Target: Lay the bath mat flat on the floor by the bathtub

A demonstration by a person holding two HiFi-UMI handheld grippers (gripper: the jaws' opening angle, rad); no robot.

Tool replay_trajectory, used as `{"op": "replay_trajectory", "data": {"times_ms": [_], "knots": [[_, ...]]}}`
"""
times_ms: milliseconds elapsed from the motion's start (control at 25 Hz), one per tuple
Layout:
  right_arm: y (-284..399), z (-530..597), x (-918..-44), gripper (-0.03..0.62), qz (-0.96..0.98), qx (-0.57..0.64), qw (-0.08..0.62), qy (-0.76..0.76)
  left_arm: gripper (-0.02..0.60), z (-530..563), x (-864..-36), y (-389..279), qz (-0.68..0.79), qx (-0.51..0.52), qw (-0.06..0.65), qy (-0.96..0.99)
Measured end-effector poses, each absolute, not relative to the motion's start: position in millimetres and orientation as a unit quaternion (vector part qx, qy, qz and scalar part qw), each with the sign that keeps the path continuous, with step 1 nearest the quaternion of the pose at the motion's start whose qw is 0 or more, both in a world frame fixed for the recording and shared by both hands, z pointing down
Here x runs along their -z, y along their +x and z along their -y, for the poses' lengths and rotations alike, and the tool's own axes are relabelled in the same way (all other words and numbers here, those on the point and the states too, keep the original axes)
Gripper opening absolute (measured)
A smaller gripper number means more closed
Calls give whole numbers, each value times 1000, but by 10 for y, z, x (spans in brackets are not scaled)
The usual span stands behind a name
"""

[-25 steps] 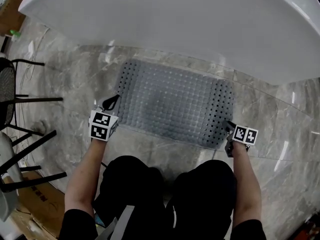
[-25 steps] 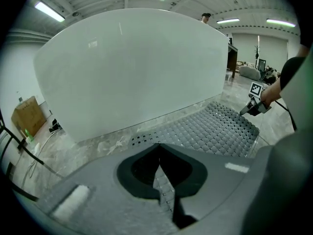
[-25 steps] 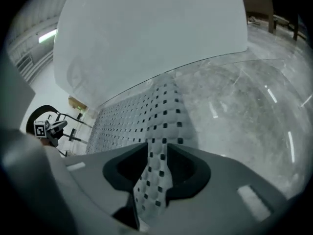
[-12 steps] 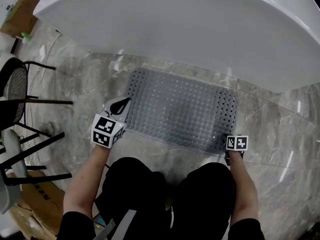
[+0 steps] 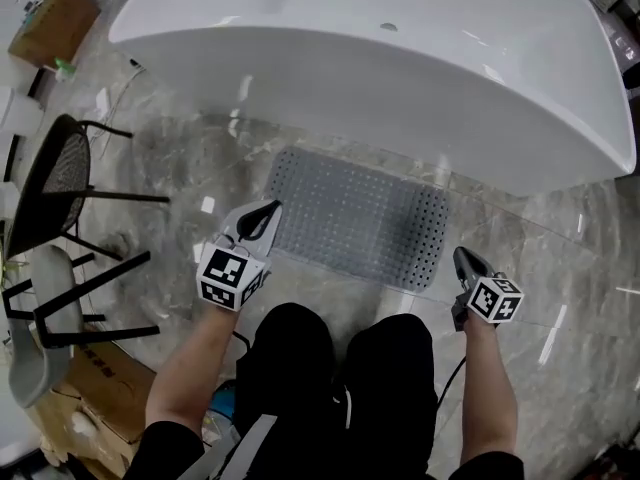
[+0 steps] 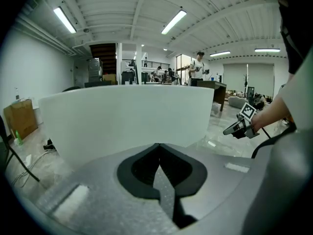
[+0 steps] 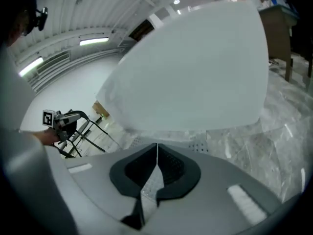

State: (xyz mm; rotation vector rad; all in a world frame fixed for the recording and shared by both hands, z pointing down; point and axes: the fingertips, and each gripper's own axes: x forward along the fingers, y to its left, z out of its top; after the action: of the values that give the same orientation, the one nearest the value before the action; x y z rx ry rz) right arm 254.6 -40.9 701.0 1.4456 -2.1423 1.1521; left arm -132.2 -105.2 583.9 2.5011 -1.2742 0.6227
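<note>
Two hand-held grippers sit low in the head view, either side of the person's black trouser legs point(image 5: 340, 378). Left hand-held gripper point(image 5: 264, 218): jaws together, nothing between them, confirmed in its own view. Right hand-held gripper point(image 5: 464, 261): jaws closing, almost met, nothing between them either. Both are empty and neither holds the mat.

Just ahead of both lies the grey bath mat point(image 5: 355, 218), on the marble floor point(image 5: 560, 268) and spread out with no fold or curl that I can see. Its long axis runs left to right, along the side of the tub and across the line of both hand-held grippers. The left tip sits at the mat's near left corner, overlapping its edge as seen from above; whether it touches I cannot tell, since its own view looks level at the tub and suggests it is lifted. The right tip is just beside the near right corner, clear of the mat. So the left hand is the nearer one.

Beyond the mat, the white bathtub point(image 5: 400, 68) runs across the frame, with its wall just beside the mat's far edge. Black chairs point(image 5: 60, 188) stand off to the left, and a cardboard box point(image 5: 45, 18) is at the far left corner.

Judgement: placement looks about done. Any last nudge or press would go forward and down, easiest from the left.
</note>
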Motion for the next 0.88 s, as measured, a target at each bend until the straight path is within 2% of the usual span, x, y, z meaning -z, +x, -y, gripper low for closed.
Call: {"op": "replay_trajectory", "data": {"times_ms": [480,880], "knots": [[1701,315,-3382,2,822,-316,101,464,6,405,-2971,-1416,502,-127,149,843],[867,-13,-1259,2,872,-254,64,413,6,13,-1278,-1489,475,-72,127,868]]}}
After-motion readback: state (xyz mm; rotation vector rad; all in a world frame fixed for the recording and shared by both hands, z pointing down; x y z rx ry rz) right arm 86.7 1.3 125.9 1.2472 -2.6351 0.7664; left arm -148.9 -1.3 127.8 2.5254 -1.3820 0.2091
